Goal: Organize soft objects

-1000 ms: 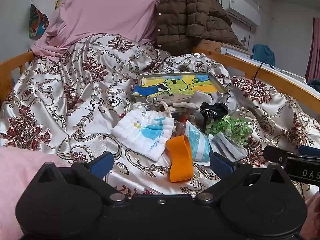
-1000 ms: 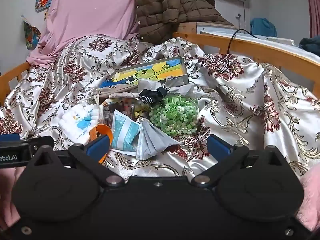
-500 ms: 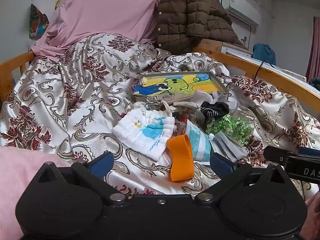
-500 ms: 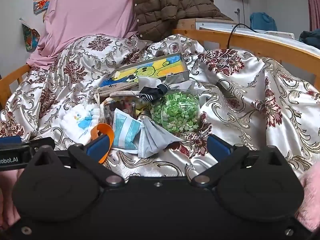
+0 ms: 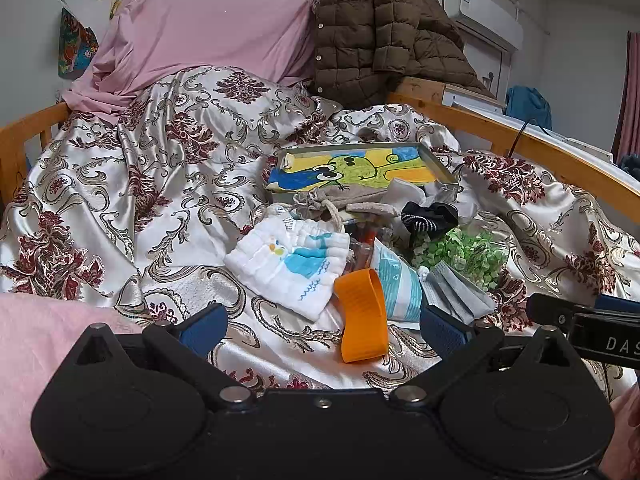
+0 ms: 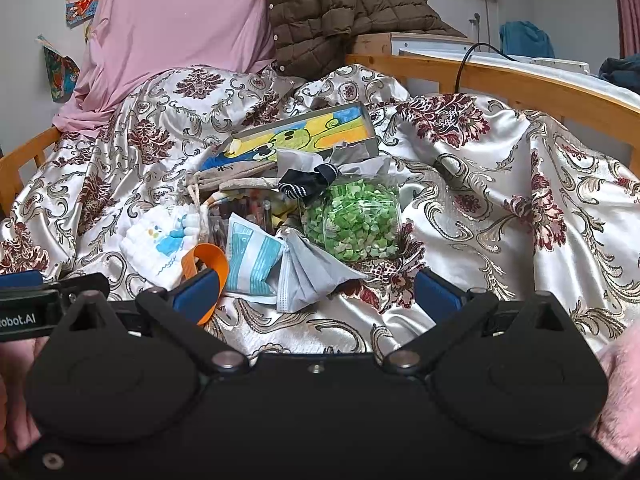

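A pile of small things lies on the bed: a white cloth with a blue whale print (image 5: 294,262) (image 6: 160,246), an orange strap loop (image 5: 362,318) (image 6: 210,258), a blue-striped packet (image 5: 398,286) (image 6: 252,260), a grey face mask (image 5: 458,292) (image 6: 312,270), a bag of green bits (image 5: 464,254) (image 6: 354,222), a dark striped sock (image 5: 430,216) (image 6: 308,182) and a beige drawstring pouch (image 5: 340,200). My left gripper (image 5: 324,326) is open and empty, just short of the orange strap. My right gripper (image 6: 316,290) is open and empty, just short of the mask.
A metal tray with a cartoon picture (image 5: 354,168) (image 6: 300,136) lies behind the pile. The floral satin bedspread (image 5: 160,168) covers the bed. A pink sheet (image 5: 208,20) and brown quilted jacket (image 5: 380,28) hang behind. Wooden rails (image 6: 500,80) edge the bed.
My right gripper has moved slightly forward towards the pile. The left gripper has barely shifted. Both stay open and empty.
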Available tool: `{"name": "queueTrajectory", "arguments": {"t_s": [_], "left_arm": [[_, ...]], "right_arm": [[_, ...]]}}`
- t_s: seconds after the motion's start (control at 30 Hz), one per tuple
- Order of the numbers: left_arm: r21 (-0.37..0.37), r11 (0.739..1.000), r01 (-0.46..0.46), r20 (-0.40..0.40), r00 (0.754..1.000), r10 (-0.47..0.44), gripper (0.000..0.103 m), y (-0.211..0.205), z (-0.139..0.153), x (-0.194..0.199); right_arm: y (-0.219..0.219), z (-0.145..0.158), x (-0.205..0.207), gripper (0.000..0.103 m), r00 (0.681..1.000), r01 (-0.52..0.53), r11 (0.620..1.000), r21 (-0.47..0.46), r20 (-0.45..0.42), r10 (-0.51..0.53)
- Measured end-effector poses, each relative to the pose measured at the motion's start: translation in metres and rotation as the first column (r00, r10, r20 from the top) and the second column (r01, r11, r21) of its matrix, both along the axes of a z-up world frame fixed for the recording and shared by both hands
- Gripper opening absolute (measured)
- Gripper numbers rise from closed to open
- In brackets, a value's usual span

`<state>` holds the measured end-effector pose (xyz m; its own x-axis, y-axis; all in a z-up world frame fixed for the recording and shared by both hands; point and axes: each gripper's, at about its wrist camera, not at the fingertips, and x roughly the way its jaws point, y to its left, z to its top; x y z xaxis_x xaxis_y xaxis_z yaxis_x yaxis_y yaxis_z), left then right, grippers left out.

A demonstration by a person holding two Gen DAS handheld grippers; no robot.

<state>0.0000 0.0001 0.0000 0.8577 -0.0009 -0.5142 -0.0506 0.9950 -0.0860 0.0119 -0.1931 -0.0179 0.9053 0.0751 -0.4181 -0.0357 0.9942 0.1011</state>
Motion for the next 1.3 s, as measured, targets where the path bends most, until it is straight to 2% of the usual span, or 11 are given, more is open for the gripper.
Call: {"name": "queueTrajectory", "arguments": {"t_s": [1.3], "left_arm": [[0.004,1.000,0.000,-0.003,1.000,0.000,0.102,-0.0002,-0.0001,0.0001]], "right_arm": [[-0.0006,-0.0031,0.0027,0.102,1.000,-0.002,1.000,0.008,-0.015,0.002]]}}
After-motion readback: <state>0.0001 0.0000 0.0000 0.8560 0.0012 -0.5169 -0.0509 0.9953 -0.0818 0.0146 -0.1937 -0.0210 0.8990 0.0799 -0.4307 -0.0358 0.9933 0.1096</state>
